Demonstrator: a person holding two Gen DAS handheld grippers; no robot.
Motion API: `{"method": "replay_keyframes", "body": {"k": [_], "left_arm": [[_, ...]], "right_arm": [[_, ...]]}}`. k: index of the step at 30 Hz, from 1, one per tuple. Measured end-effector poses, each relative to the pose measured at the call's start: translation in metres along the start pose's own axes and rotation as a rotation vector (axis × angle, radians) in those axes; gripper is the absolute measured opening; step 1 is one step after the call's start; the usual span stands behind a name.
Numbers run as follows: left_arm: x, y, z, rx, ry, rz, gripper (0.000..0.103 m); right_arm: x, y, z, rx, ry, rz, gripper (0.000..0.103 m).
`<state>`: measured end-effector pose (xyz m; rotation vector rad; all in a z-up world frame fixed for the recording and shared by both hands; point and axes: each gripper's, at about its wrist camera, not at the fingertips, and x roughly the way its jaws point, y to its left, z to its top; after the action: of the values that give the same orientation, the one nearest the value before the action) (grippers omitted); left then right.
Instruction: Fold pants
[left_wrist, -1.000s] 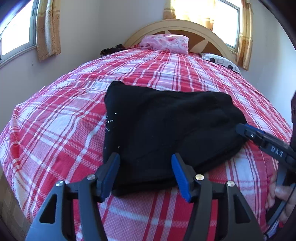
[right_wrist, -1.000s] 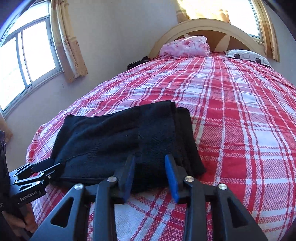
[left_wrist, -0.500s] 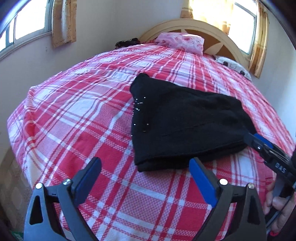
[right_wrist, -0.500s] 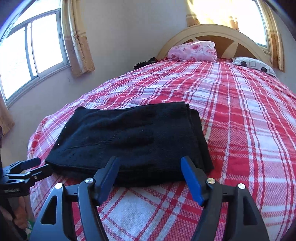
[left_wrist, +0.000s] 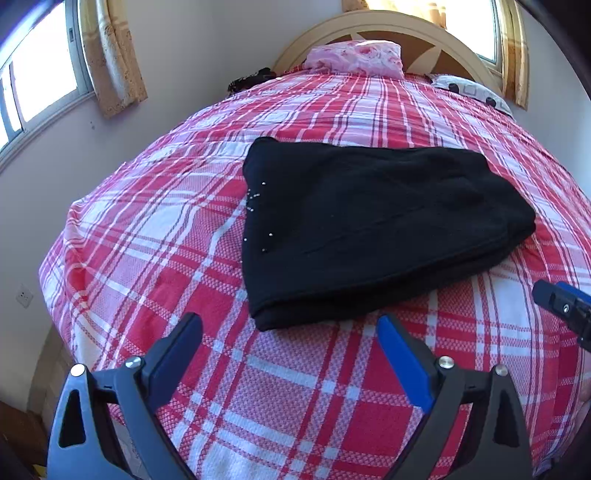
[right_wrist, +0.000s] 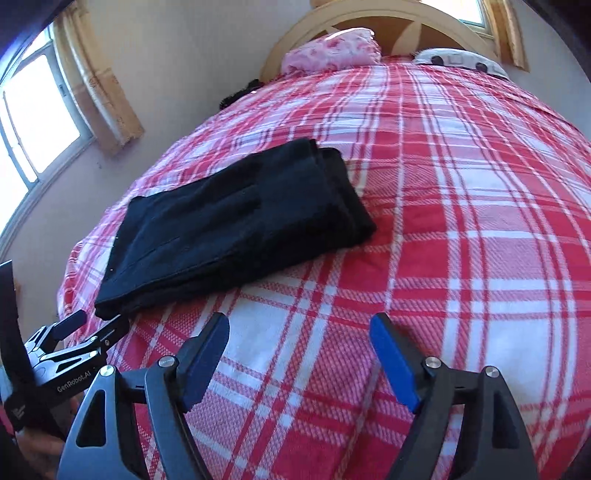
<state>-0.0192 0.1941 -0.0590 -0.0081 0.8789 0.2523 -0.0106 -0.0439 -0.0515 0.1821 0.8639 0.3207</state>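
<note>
red plaid bedspread (left_wrist: 192, 221), pink pillow (left_wrist: 356, 59), curved headboard (right_wrist: 402, 27), curtained window (right_wrist: 40, 114)

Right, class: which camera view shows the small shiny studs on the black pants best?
The left wrist view. There the black pants face the camera broadly, and the studs dot the left edge clearly. The right wrist view shows the pants obliquely, folded layers visible, but only one or two faint specks of the studs.

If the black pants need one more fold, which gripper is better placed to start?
Left, probably. The left gripper is open and faces the black pants squarely near their edge; the right gripper, also open, points mostly at bare bedspread.
</note>
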Motion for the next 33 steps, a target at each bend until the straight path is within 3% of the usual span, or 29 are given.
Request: {"method": "replay_keyframes", "body": {"k": [3, 7, 12, 17, 20, 33], "left_arm": [[-0.007, -0.006, 0.001, 0.016, 0.007, -0.005, 0.098], [-0.017, -0.014, 0.005, 0.019, 0.015, -0.066, 0.098], [-0.044, -0.02, 0.013, 0.036, -0.074, -0.027, 0.099], [-0.077, -0.022, 0.019, 0.051, -0.197, 0.038, 0.103], [-0.082, -0.023, 0.022, 0.057, -0.213, 0.037, 0.103], [-0.087, -0.028, 0.019, 0.035, -0.202, 0.023, 0.103]], "right_arm": [[-0.01, 0.004, 0.002, -0.024, -0.019, -0.059, 0.08], [-0.034, 0.018, 0.005, -0.098, -0.091, -0.099, 0.08], [-0.07, 0.021, 0.007, -0.056, -0.185, -0.029, 0.08], [-0.106, 0.023, 0.009, -0.019, -0.293, -0.019, 0.08], [-0.123, 0.028, 0.009, -0.026, -0.347, -0.013, 0.08], [-0.139, 0.027, 0.003, 0.0, -0.39, -0.005, 0.08]]}}
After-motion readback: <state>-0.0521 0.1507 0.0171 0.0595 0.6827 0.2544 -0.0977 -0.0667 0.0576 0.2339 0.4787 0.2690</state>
